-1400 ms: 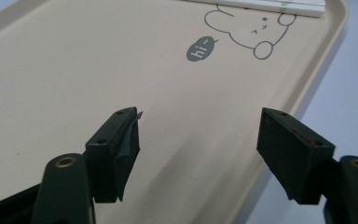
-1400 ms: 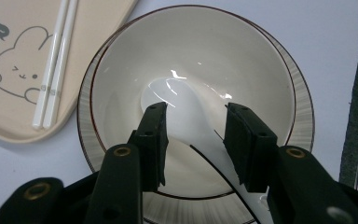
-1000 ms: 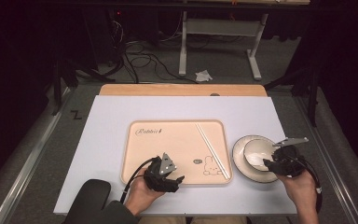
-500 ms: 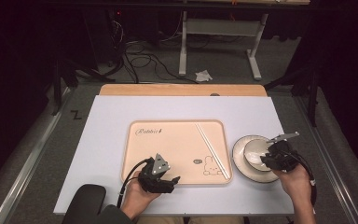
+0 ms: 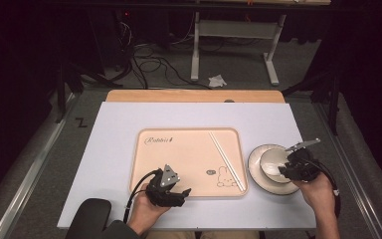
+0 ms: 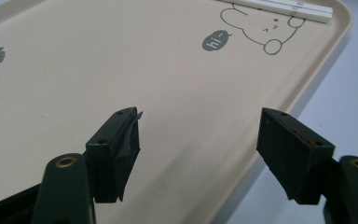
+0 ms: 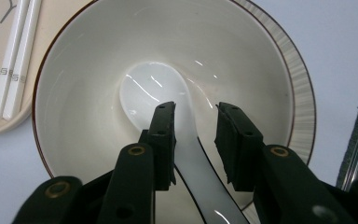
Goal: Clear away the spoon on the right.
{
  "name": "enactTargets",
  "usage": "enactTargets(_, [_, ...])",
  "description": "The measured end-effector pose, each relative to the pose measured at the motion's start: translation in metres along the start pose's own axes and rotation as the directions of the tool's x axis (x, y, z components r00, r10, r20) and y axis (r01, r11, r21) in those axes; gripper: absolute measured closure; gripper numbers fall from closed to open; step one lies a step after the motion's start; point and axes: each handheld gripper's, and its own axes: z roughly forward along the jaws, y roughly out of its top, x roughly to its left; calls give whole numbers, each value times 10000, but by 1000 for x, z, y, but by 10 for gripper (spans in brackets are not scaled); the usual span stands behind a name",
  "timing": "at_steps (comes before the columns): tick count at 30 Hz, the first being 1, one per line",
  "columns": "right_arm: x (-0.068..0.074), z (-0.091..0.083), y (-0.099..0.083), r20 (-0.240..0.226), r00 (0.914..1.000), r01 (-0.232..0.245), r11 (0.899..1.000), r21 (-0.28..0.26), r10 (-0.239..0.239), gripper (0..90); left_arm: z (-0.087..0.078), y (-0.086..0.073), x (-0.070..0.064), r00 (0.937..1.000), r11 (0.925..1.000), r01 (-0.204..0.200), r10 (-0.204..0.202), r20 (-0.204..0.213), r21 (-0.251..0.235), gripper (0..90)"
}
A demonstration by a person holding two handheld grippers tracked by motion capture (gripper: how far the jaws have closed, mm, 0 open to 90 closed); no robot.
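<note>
The right gripper (image 7: 195, 135) reaches into a white bowl (image 7: 98, 56) with its 2 jaws partly apart, 1 on each side of the handle of a white ceramic spoon (image 7: 158, 93) that lies in the bowl. The left-hand jaw in the right gripper view sits against or just beside the handle; the other stands a little off it, so the jaws straddle the spoon without clamping it. The spoon's scoop rests on the bowl's floor and its handle runs back under the gripper. The bowl stands on a plate with a ribbed rim (image 7: 303, 93), on the pale worktop (image 5: 114, 129) just to the right of a tan tray (image 5: 179, 159).

The left gripper (image 6: 200, 135) is held low over the near edge of the tray (image 6: 74, 70), jaws wide apart with nothing between them, apparently clear of the surface. From the high view the left gripper (image 5: 179, 191) sits at the tray's front edge, the person's hand (image 5: 146, 211) behind it.

On the tray, 2 white chopsticks (image 5: 226, 160) lie side by side along its right part, close to a printed rabbit with a "hi~" bubble (image 6: 214, 40). The chopsticks lie between the 2 grippers, near the bowl's plate (image 5: 256, 172).
</note>
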Motion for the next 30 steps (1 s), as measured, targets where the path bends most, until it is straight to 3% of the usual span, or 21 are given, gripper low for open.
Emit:
enactTargets(6, [-6, -12, -3, -250, 9997, -33, 10000, -26, 32, 641, 0, 0, 0, 10000, 10000, 24, -24, -3, -40, 303])
enactTargets(14, [-7, -5, -5, -769, 9970, 37, 9991, 432, -3, 638, -1, 0, 0, 10000, 10000, -11, 11, 15, -55, 304])
enactTargets(17, [-11, -3, -7, -1149, 9932, -160, 9994, 299, 194, 671, -1, 0, -1, 9996, 9999, 86, -83, 271, -108, 307])
enactTargets(24, [-13, -1, -8, -1325, 9910, -135, 9993, 341, 179, 724, -2, 0, -2, 9998, 9999, 77, -74, 208, -110, 307])
enactTargets(27, [-15, -3, -9, -1292, 9914, -155, 9996, 251, 186, 818, -3, -1, -1, 9998, 9999, 101, -99, 146, -118, 307])
enactTargets(30, [-14, -1, -8, -1278, 9917, -96, 9994, 335, 138, 827, -3, -1, -1, 9998, 9998, 113, -111, 136, -146, 307])
